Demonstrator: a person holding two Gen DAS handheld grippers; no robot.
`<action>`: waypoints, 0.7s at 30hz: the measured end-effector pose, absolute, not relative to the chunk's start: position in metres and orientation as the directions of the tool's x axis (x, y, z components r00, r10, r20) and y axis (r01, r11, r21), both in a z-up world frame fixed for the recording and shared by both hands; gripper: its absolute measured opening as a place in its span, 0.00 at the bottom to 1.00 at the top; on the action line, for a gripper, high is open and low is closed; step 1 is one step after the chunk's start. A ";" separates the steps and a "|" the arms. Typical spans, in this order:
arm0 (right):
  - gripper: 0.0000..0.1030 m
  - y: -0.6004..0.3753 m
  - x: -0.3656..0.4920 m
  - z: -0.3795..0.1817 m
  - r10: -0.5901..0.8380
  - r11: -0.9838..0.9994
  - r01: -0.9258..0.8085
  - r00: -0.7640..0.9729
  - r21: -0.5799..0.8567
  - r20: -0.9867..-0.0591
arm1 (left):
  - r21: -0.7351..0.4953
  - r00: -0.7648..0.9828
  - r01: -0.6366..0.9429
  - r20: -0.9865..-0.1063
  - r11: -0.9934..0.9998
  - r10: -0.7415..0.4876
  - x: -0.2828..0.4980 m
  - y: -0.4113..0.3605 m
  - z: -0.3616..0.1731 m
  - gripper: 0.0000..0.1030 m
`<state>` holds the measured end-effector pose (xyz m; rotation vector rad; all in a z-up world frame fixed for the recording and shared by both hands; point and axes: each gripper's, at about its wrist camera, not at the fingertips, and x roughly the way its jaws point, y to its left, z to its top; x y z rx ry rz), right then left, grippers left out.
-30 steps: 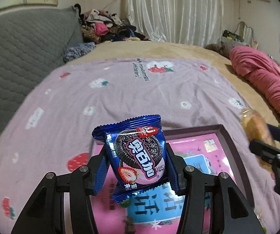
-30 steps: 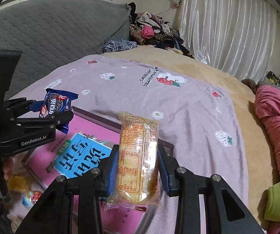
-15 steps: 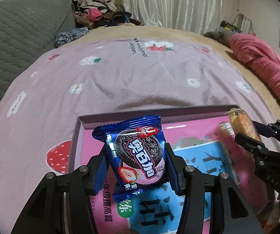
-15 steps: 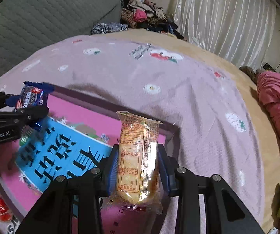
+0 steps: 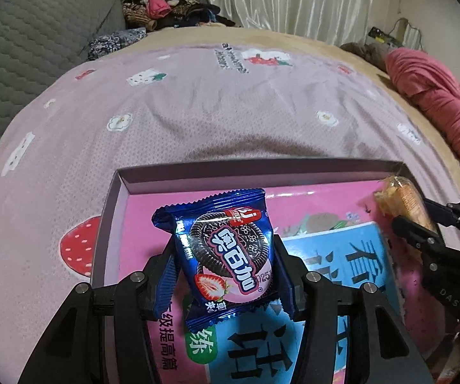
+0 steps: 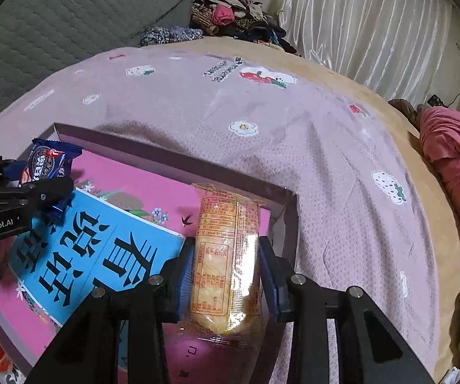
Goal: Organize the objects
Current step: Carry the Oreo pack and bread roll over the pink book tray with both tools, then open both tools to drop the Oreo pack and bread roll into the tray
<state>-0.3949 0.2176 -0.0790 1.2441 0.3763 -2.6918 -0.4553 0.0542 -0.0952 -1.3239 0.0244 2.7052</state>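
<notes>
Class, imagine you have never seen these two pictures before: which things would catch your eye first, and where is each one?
First, the shiny blue cookie packet, clamped upright in the left gripper over the left end of the shallow box. Next, the clear-wrapped yellow cake held in the right gripper near the box's right corner. Beneath both, the box's bright pink and blue printed floor stands out against the pale strawberry-print bedspread.

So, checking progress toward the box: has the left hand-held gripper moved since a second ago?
Yes. The left hand-held gripper with its cookie packet has come down over the box.
</notes>
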 end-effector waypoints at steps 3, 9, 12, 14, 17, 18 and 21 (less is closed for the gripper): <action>0.37 0.216 -0.397 -0.080 -0.023 -0.954 0.243 -0.640 -0.174 -0.768 | -0.045 -0.610 -0.115 -0.785 -0.992 0.106 -0.455 0.053 -0.095 0.54; 0.37 0.217 -0.398 -0.083 -0.021 -0.955 0.244 -0.631 -0.172 -0.776 | -0.023 -0.619 -0.113 -0.781 -0.993 0.089 -0.454 0.053 -0.094 0.55; 0.40 0.219 -0.399 -0.084 -0.022 -0.955 0.243 -0.625 -0.168 -0.781 | -0.020 -0.623 -0.104 -0.778 -0.994 0.081 -0.454 0.052 -0.092 0.56; 0.42 0.219 -0.398 -0.084 -0.021 -0.956 0.241 -0.627 -0.169 -0.778 | -0.017 -0.619 -0.100 -0.781 -0.995 0.076 -0.454 0.051 -0.093 0.56; 0.50 0.220 -0.396 -0.082 -0.022 -0.956 0.238 -0.640 -0.171 -0.768 | -0.015 -0.625 -0.094 -0.778 -0.995 0.071 -0.454 0.050 -0.090 0.57; 0.52 0.221 -0.395 -0.081 -0.026 -0.957 0.238 -0.644 -0.168 -0.765 | -0.014 -0.627 -0.095 -0.776 -0.995 0.071 -0.452 0.048 -0.090 0.58; 0.58 0.223 -0.392 -0.075 -0.048 -0.960 0.238 -0.663 -0.150 -0.747 | -0.029 -0.632 -0.100 -0.770 -0.995 0.086 -0.450 0.047 -0.085 0.71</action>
